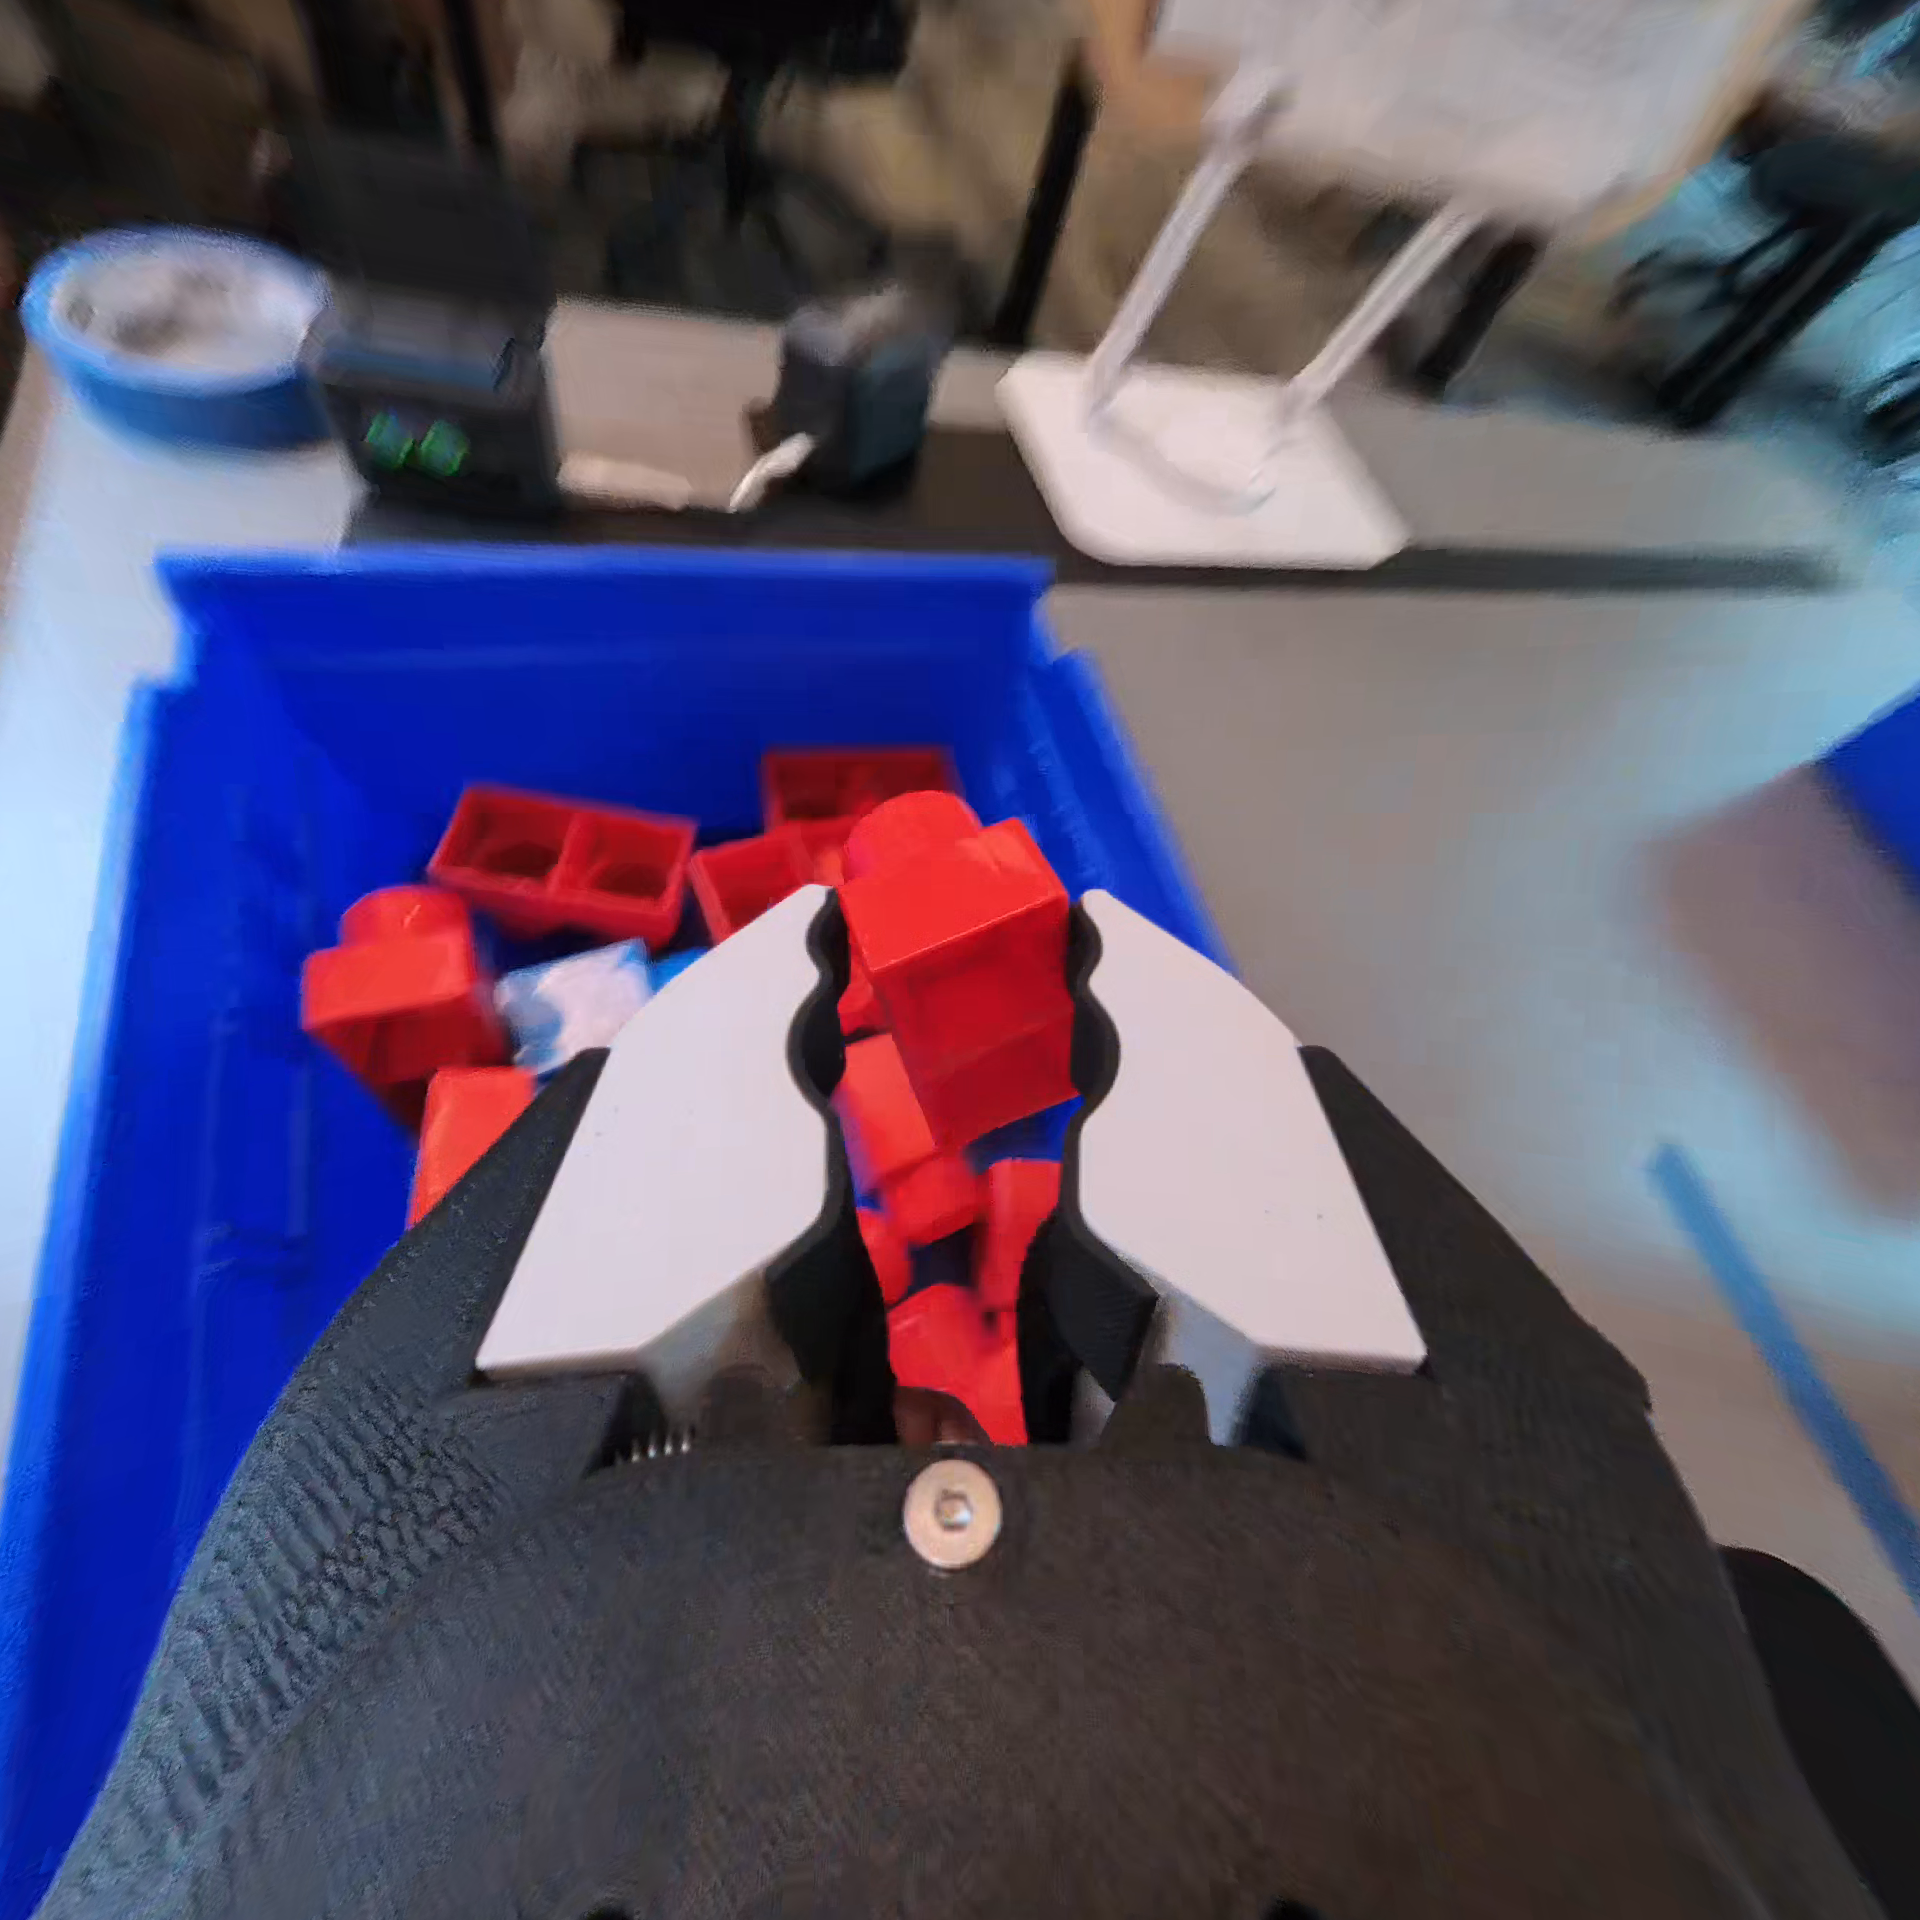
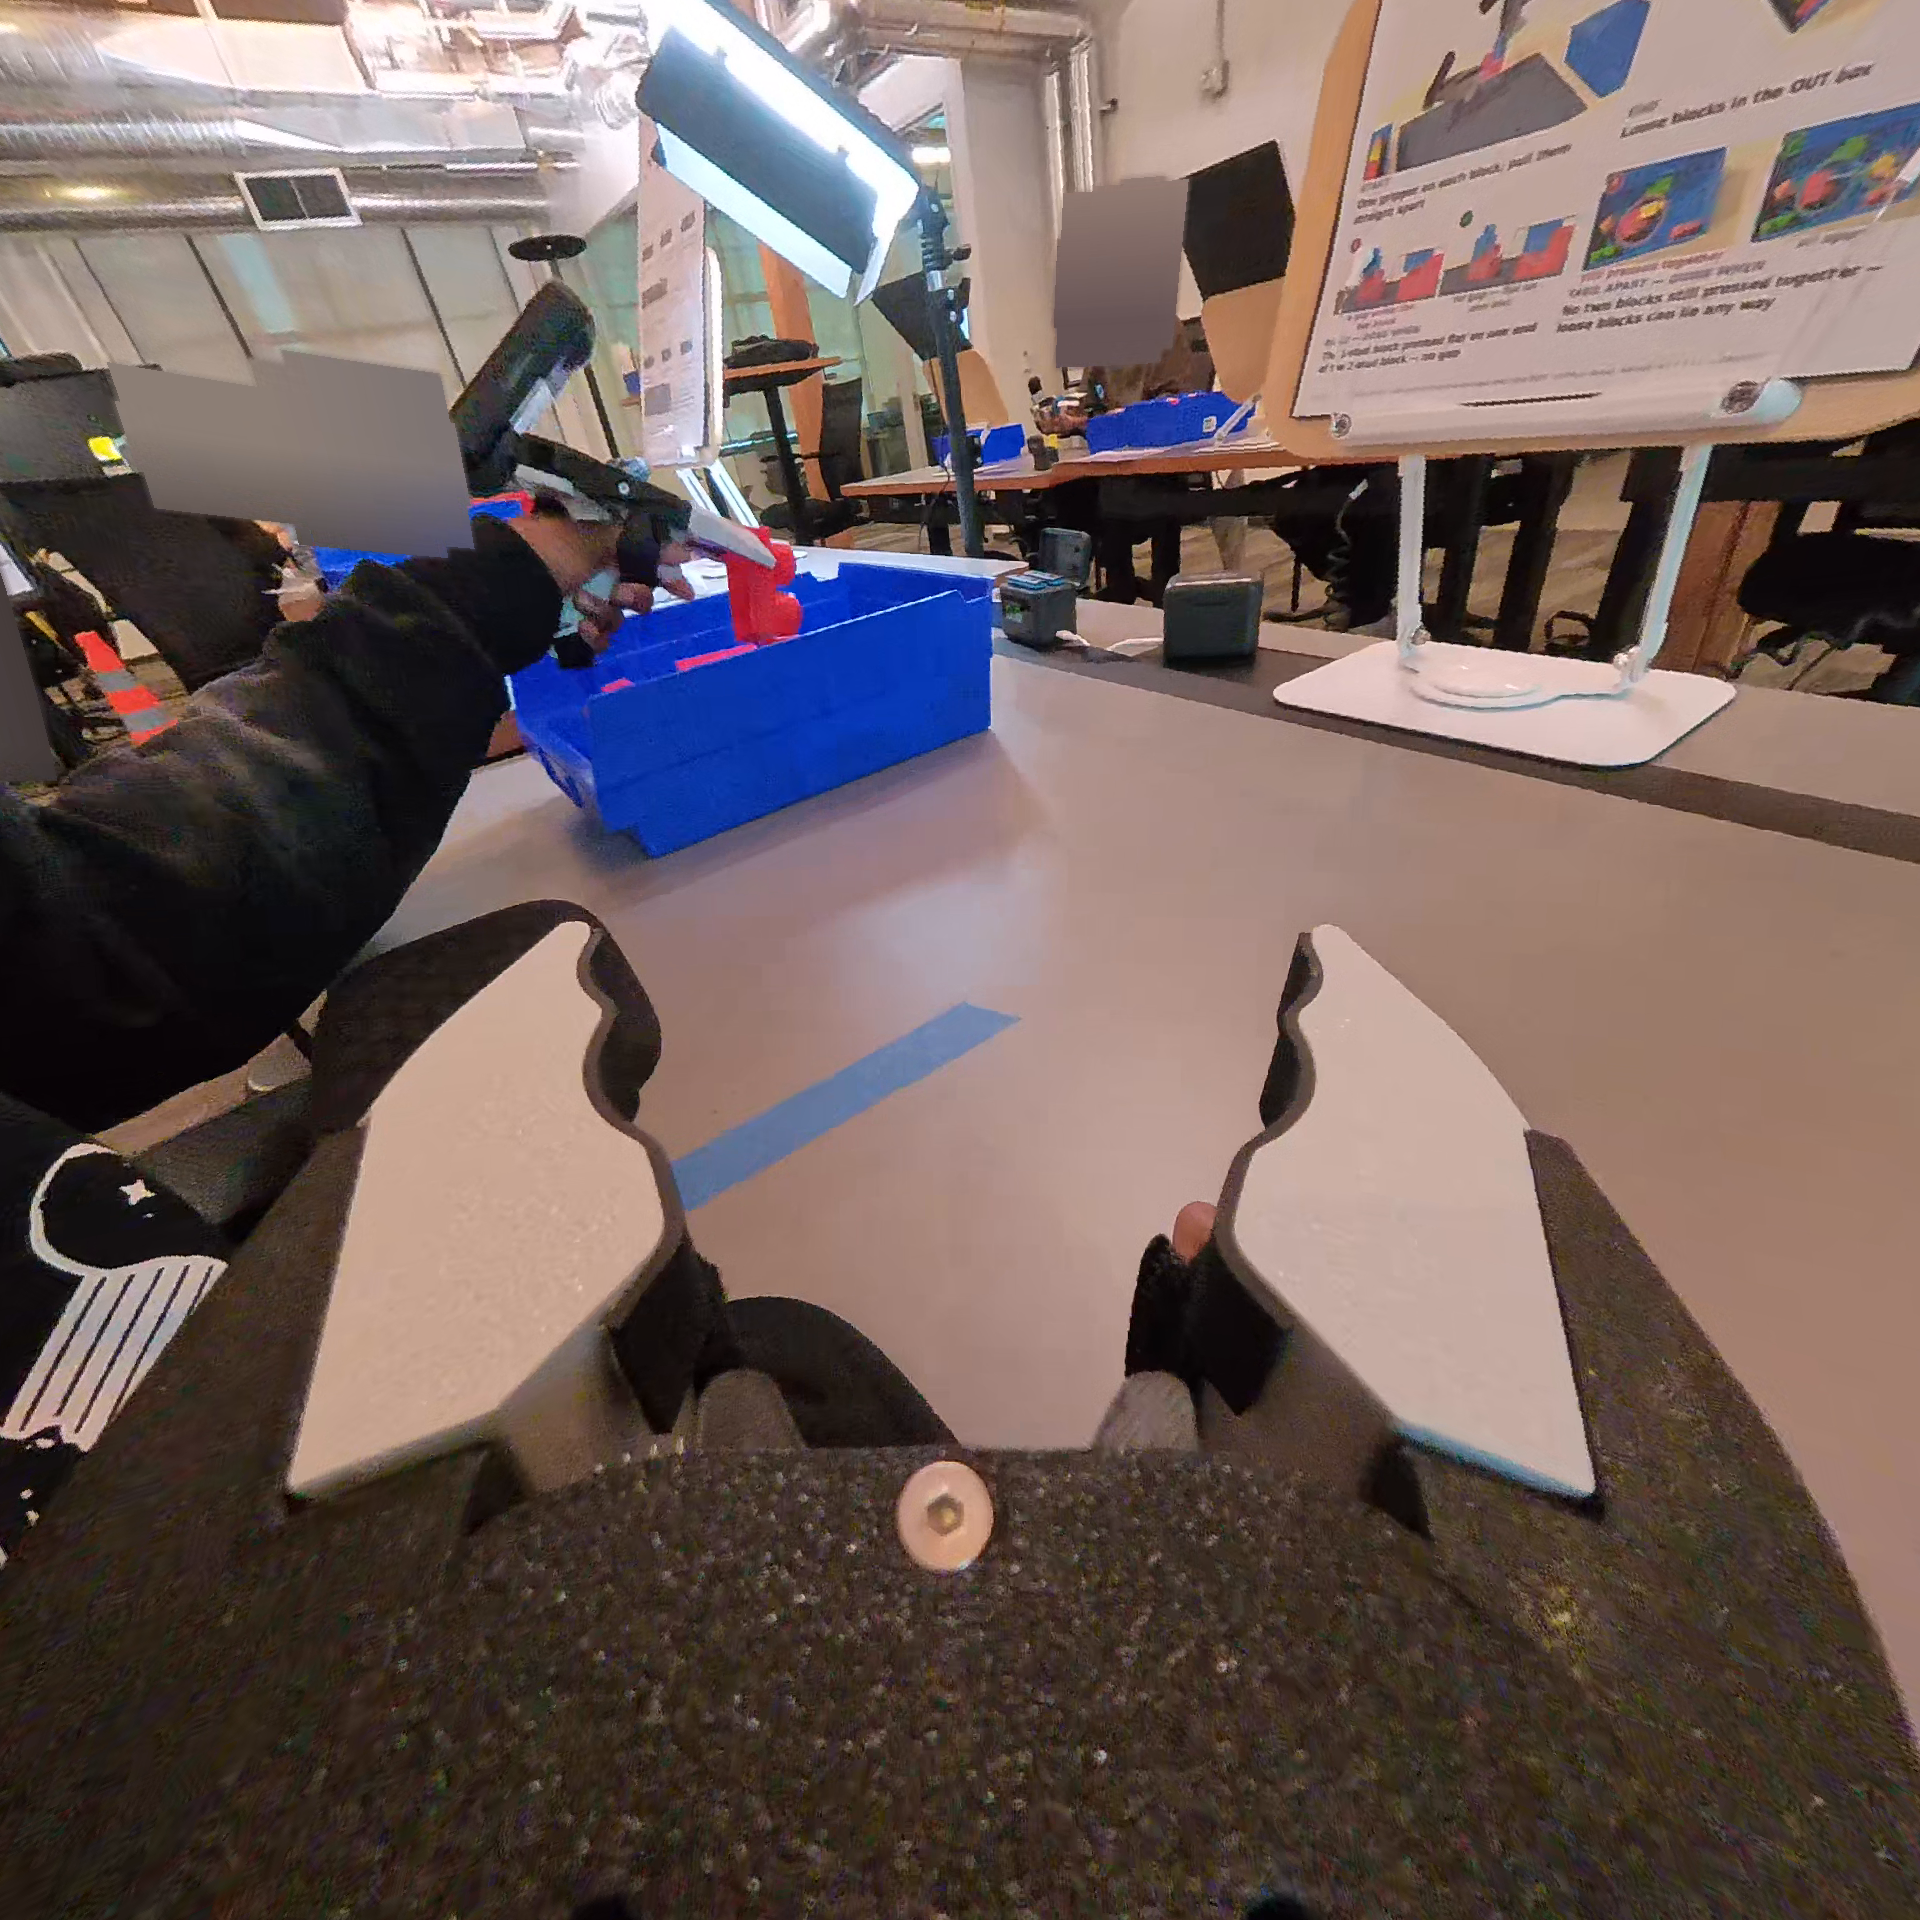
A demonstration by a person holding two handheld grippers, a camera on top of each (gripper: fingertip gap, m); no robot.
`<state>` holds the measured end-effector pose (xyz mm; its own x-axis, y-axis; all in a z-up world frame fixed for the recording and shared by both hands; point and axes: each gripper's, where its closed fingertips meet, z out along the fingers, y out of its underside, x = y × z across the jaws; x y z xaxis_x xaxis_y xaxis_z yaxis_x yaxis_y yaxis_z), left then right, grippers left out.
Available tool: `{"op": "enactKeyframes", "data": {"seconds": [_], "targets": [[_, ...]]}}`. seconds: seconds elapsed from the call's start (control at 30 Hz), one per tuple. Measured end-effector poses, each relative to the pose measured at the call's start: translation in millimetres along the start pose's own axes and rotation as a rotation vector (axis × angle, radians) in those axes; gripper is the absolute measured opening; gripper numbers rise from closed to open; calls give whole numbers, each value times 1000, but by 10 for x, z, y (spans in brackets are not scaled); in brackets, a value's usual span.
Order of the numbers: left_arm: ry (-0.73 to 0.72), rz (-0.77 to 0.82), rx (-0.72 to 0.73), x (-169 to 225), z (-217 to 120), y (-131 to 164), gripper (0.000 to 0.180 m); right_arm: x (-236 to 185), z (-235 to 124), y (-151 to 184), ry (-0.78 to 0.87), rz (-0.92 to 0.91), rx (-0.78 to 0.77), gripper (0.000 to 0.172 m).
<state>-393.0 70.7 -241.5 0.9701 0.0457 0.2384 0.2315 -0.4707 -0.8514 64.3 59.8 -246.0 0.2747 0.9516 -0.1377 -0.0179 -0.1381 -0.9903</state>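
Left gripper [image 1: 956,935] clamped a red block [image 1: 961,966] above the blue bin [image 1: 603,623]; right gripper [image 2: 956,997] gaped, empty, over the table [image 2: 1299,883].

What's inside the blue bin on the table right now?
The blue bin holds loose red blocks and something white and blue. The left gripper grips a red block piece above them, covering the bin's near part.
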Motion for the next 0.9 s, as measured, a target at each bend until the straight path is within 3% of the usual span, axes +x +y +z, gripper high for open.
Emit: {"op": "enactKeyframes", "data": {"seconds": [0.2,0.4,0.63,0.77,0.9], "targets": [[392,-5,372,892,-578,-368,40,-115,120,-104,-44,-15,2,115],[715,-62,659,1676,-1058,-432,40,-387,262,-387,-184,5,51,109],[986,-117,744,2458,-1226,-201,40,-624,355,-627,-326,72,119,104],[1145,-173,754,2860,-1220,27,40,-716,429,-549,-366,100,78,104],[1213,-158,737,3204,-1118,284,39,-873,473,-472,-434,115,49,103]]}}
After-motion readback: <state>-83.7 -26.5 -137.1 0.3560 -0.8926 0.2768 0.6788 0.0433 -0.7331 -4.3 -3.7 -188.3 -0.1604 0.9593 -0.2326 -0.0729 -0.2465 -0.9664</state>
